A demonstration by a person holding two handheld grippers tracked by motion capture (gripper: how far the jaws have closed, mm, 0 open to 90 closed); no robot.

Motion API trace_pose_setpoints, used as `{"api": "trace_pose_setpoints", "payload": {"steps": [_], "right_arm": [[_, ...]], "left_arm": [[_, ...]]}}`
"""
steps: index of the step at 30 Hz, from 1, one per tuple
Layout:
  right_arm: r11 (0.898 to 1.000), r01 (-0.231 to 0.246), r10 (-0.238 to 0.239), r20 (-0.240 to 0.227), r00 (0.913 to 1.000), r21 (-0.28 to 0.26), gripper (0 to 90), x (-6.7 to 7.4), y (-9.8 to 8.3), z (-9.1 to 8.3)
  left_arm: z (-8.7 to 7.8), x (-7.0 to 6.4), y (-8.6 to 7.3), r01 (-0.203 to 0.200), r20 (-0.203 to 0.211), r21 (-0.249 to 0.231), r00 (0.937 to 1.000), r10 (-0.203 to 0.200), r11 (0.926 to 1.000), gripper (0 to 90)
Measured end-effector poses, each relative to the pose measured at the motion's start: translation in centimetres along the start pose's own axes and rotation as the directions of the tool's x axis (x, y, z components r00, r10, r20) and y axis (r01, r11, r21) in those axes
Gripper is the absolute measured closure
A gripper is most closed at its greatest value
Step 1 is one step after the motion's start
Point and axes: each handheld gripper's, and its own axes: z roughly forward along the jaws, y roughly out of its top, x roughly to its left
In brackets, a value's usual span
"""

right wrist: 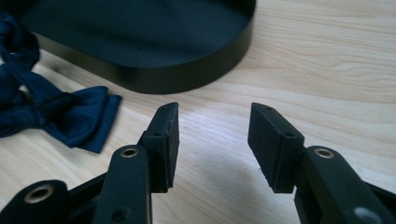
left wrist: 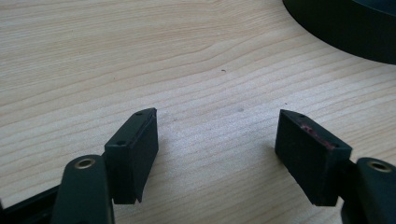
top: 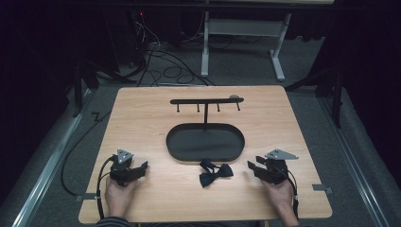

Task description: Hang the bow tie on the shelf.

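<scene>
A dark navy bow tie (top: 215, 173) lies on the wooden table (top: 142, 118) just in front of a black oval tray (top: 174, 142). From the tray's far side rises a black stand with a hook bar (top: 206, 100). My left gripper (top: 143, 166) rests at the table's front left, open, with bare wood between its fingers (left wrist: 135, 149). My right gripper (top: 251, 165) sits at the front right, open and empty, a short way right of the bow tie (right wrist: 56, 112). The tray's rim (right wrist: 187, 74) lies ahead of the right gripper.
A corner of the tray (left wrist: 345, 28) shows at the upper right of the left gripper view. Beyond the table are cables (top: 161, 61) on the floor and a white table frame (top: 241, 33). Metal rails (top: 56, 156) run along both sides.
</scene>
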Motion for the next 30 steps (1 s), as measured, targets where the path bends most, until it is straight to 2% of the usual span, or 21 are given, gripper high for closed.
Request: {"api": "trace_pose_setpoints", "payload": {"steps": [18, 30], "right_arm": [[0.999, 0.044, -0.044, -0.066, 0.9968, -0.001, 57.3, 2.4, 0.4, 0.7], [0.997, 0.080, -0.081, -0.116, 0.9899, -0.016, 59.4, 3.9, 1.2, 0.8]], "left_arm": [[0.0, 0.0, 0.0, 0.001, 0.000, 0.000, 1.0000, -0.001, 1.0000, 30.8], [0.0, 0.0, 0.0, 0.002, 0.001, -0.001, 1.0000, -0.002, 1.0000, 30.8]]}}
